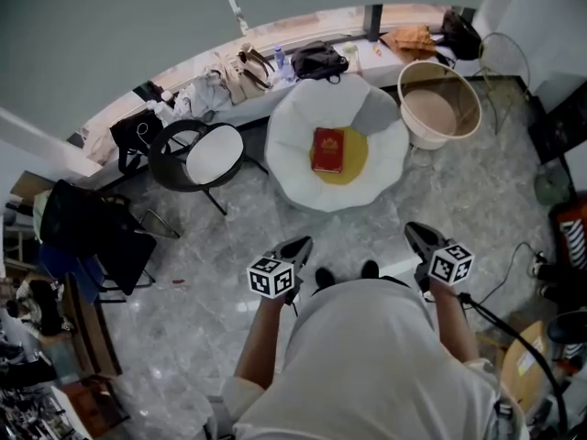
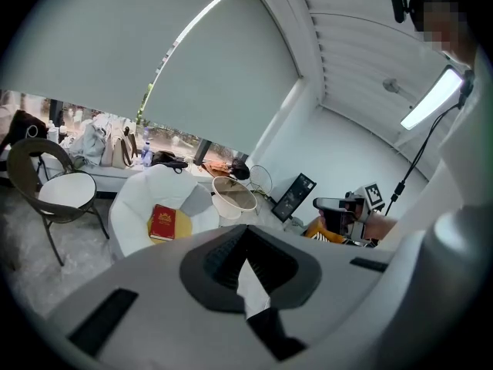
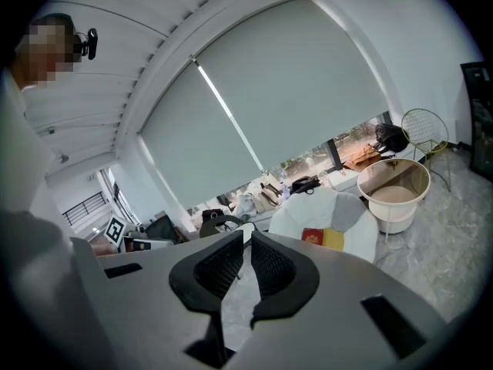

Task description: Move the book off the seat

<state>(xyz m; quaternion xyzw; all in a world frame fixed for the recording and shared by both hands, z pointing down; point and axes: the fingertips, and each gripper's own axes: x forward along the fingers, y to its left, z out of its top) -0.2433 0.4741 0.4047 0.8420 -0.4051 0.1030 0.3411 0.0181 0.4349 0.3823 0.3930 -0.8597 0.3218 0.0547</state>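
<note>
Fingers (image 2: 216,260) pressed together, empty, on left gripper (image 1: 304,243) and right gripper (image 1: 412,229), book (image 1: 328,149) on seat (image 1: 292,145)

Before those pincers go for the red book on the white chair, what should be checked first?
1. The book in plain sight, flat on the yellow cushion of the white chair: ok.
2. Nothing lying on the book: ok.
3. The left gripper empty: ok.
4. The right gripper empty: ok.
5. Jaws open for grabbing: not ok, both shut.
6. Grippers near the book: not ok, both well short of the chair.
</note>
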